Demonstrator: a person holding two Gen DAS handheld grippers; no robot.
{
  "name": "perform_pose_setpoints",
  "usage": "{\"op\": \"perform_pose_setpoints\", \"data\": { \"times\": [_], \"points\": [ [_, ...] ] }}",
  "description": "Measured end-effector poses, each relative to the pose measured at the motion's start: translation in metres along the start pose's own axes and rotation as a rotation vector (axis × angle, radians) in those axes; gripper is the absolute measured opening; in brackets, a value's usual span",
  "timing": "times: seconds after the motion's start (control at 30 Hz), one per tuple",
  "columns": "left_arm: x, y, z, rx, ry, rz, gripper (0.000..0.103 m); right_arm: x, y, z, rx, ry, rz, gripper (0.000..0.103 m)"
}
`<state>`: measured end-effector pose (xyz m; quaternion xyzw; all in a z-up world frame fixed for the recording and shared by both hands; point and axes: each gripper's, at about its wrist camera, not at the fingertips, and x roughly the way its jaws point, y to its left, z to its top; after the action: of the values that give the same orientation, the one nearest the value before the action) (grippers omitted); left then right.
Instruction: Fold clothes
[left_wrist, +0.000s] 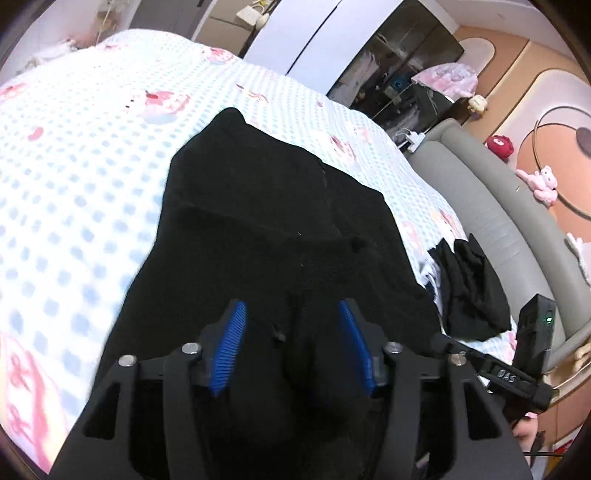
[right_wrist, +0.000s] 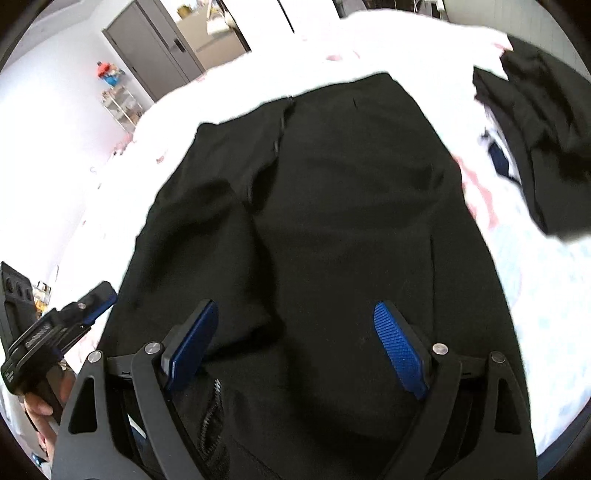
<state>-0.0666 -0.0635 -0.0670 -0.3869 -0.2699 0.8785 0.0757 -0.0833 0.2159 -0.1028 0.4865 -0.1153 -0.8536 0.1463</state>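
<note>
A black garment (left_wrist: 266, 229) lies spread on the bed, a seam running down its middle (right_wrist: 280, 125). My left gripper (left_wrist: 291, 306) hovers over its near part with the blue pads (left_wrist: 231, 347) apart. Black cloth shows between them, and neither pad presses on it. In the right wrist view my right gripper (right_wrist: 295, 308) stands wide open above the same garment (right_wrist: 351, 221), its pads (right_wrist: 400, 350) clear of the fabric. A wrinkle runs up the cloth on the left side. The garment's near edge is hidden under both grippers.
The bed sheet (left_wrist: 92, 166) has a blue check and pink prints. A second pile of dark clothes (left_wrist: 472, 291) (right_wrist: 543, 147) lies at the right edge of the bed. Beyond it are a grey padded bed frame (left_wrist: 480, 192), plush toys (left_wrist: 539, 181) and a wardrobe (left_wrist: 399, 70). A hand (right_wrist: 40, 406) is at far left.
</note>
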Motion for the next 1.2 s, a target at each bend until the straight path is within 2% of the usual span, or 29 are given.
{"op": "perform_pose_setpoints", "data": {
  "times": [0.07,0.1,0.17,0.2,0.27,0.3,0.33,0.37,0.4,0.47,0.5,0.53,0.57,0.63,0.67,0.7,0.73,0.77,0.8,0.87,0.9,0.93,0.97,1.0,1.03,1.1,1.17,1.2],
  "points": [
    [0.019,0.009,0.006,-0.029,0.094,-0.038,0.058,0.003,0.004,0.008,-0.016,-0.005,0.015,0.088],
    [0.029,0.013,0.006,-0.032,0.143,-0.021,0.058,0.008,0.007,0.013,-0.035,0.004,0.018,0.088],
    [0.047,0.020,0.001,-0.017,0.228,0.088,0.058,0.020,0.014,0.023,-0.077,0.025,0.023,0.088],
    [0.049,0.020,-0.003,-0.004,0.234,0.116,0.058,0.026,0.018,0.026,-0.102,0.037,0.015,0.088],
    [0.045,0.020,-0.012,0.017,0.210,0.126,0.058,0.037,0.027,0.029,-0.153,0.061,-0.005,0.088],
    [0.043,0.019,-0.014,0.021,0.195,0.128,0.056,0.046,0.030,0.028,-0.172,0.090,0.023,0.089],
    [0.044,0.017,-0.015,0.025,0.185,0.131,0.042,0.056,0.033,0.027,-0.190,0.122,0.057,0.090],
    [0.045,0.015,-0.015,0.027,0.181,0.134,0.026,0.070,0.036,0.026,-0.204,0.172,0.139,0.090],
    [0.046,0.014,-0.013,0.029,0.181,0.134,0.015,0.087,0.038,0.025,-0.207,0.221,0.222,0.088],
    [0.035,0.005,-0.003,0.053,0.118,0.099,0.014,0.097,0.042,0.028,-0.216,0.221,0.164,0.066],
    [0.025,0.001,0.004,0.067,0.071,0.084,0.013,0.091,0.042,0.030,-0.211,0.195,0.164,0.043],
    [0.015,-0.002,0.011,0.080,0.017,0.084,0.013,0.083,0.041,0.034,-0.204,0.166,0.171,0.029],
    [0.007,-0.003,0.018,0.088,-0.025,0.095,0.013,0.074,0.039,0.036,-0.191,0.133,0.172,0.027],
    [0.007,0.004,0.025,0.084,-0.046,0.162,0.013,0.056,0.027,0.039,-0.155,0.065,0.148,0.027],
    [0.014,0.012,0.026,0.074,-0.029,0.198,0.013,0.055,0.017,0.040,-0.124,0.055,0.116,0.027],
    [0.024,0.021,0.026,0.055,0.012,0.227,0.014,0.055,0.005,0.041,-0.091,0.050,0.081,0.027],
    [0.038,0.032,0.024,0.025,0.086,0.249,0.017,0.055,-0.006,0.042,-0.058,0.044,0.046,0.027],
    [0.050,0.043,0.021,-0.006,0.160,0.254,0.018,0.063,-0.019,0.042,-0.023,0.088,-0.007,0.027],
    [0.050,0.048,0.020,-0.021,0.167,0.238,0.019,0.065,-0.026,0.040,0.002,0.105,0.002,0.027],
    [0.031,0.048,0.021,-0.030,0.086,0.186,0.028,0.061,-0.031,0.039,0.025,0.104,0.031,0.030],
    [0.019,0.044,0.021,-0.019,0.016,0.177,0.044,0.055,-0.029,0.040,0.020,0.088,0.037,0.038],
    [0.006,0.039,0.021,0.001,-0.066,0.172,0.053,0.047,-0.022,0.042,-0.011,0.061,0.046,0.047],
    [-0.003,0.032,0.022,0.028,-0.124,0.155,0.053,0.040,-0.012,0.044,-0.049,0.029,0.060,0.049],
    [-0.005,0.028,0.024,0.054,-0.135,0.125,0.053,0.033,0.001,0.048,-0.093,0.003,0.083,0.050],
    [-0.002,0.023,0.027,0.081,-0.124,0.095,0.053,0.030,0.009,0.052,-0.126,-0.004,0.106,0.050],
    [0.022,0.015,0.036,0.136,-0.019,0.056,0.052,0.036,0.028,0.062,-0.160,0.046,0.202,0.050],
    [0.057,0.011,0.044,0.181,0.129,0.082,0.046,0.059,0.046,0.071,-0.163,0.117,0.271,0.049],
    [0.072,0.013,0.045,0.181,0.179,0.101,0.044,0.074,0.053,0.073,-0.193,0.138,0.243,0.049]
  ]
}}
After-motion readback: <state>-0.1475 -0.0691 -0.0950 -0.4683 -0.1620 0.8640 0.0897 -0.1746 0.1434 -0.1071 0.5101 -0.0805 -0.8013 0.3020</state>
